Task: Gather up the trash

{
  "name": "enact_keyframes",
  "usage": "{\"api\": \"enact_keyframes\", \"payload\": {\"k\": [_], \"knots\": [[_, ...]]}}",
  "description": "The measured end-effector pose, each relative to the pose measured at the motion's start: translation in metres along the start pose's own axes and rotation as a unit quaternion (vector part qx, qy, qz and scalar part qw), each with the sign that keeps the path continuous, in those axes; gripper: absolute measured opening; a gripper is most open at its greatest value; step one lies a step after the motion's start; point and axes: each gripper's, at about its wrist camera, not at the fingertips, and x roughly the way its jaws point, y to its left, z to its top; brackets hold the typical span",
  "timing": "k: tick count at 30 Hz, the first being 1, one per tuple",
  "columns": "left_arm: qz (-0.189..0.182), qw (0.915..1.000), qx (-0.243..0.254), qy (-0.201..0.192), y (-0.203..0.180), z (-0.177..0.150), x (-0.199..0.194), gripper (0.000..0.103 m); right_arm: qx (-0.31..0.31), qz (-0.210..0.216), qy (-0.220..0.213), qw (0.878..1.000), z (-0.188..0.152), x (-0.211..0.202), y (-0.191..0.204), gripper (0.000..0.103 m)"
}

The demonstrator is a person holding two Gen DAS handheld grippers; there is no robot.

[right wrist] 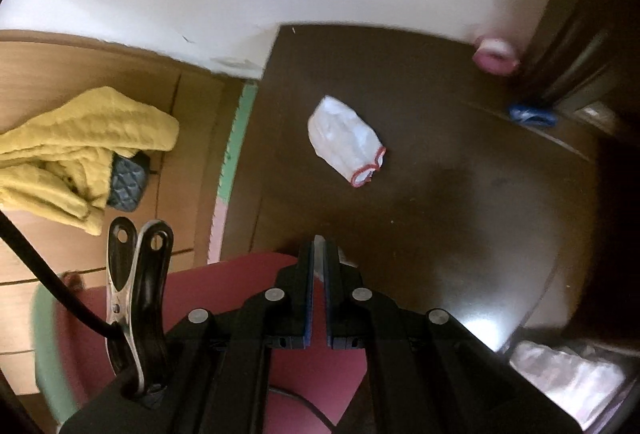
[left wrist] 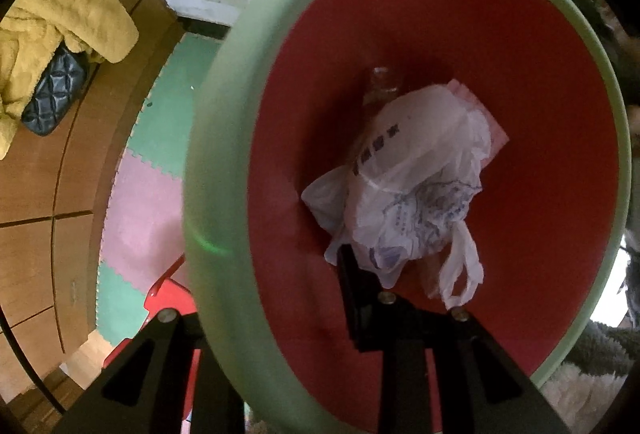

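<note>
1. We look down with the left gripper (left wrist: 276,318) into a red bin (left wrist: 540,82) with a pale green rim (left wrist: 216,162); our jaws sit one outside and one inside that rim, clamped on it.
2. In the bin's bottom lie a crumpled white plastic bag (left wrist: 416,194), a pink wrapper (left wrist: 476,106) under it, and a clear bottle (left wrist: 382,82) beyond.
3. Our right gripper (right wrist: 319,254) has its jaws together, with a thin white scrap (right wrist: 319,258) pinched between the pads.
4. On the dark table (right wrist: 460,194), a crumpled white wrapper with red edging (right wrist: 346,140) lies near the far left corner.
5. A pink roll (right wrist: 496,54) sits at the far edge.
</note>
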Motion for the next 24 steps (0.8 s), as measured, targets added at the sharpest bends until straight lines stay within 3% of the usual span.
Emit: {"api": "enact_keyframes", "payload": {"k": [13, 24], "knots": [[-0.008, 0.9985, -0.035, -0.041, -0.007, 0.020, -0.017, 0.026, -0.034, 0.027, -0.082, 0.996, -0.038, -0.137, 0.044, 0.005], [-0.010, 0.9973, -0.041, -0.061, -0.011, 0.016, -0.021, 0.026, -0.091, 0.074, -0.100, 0.988, -0.085, -0.202, 0.076, 0.006]]}}
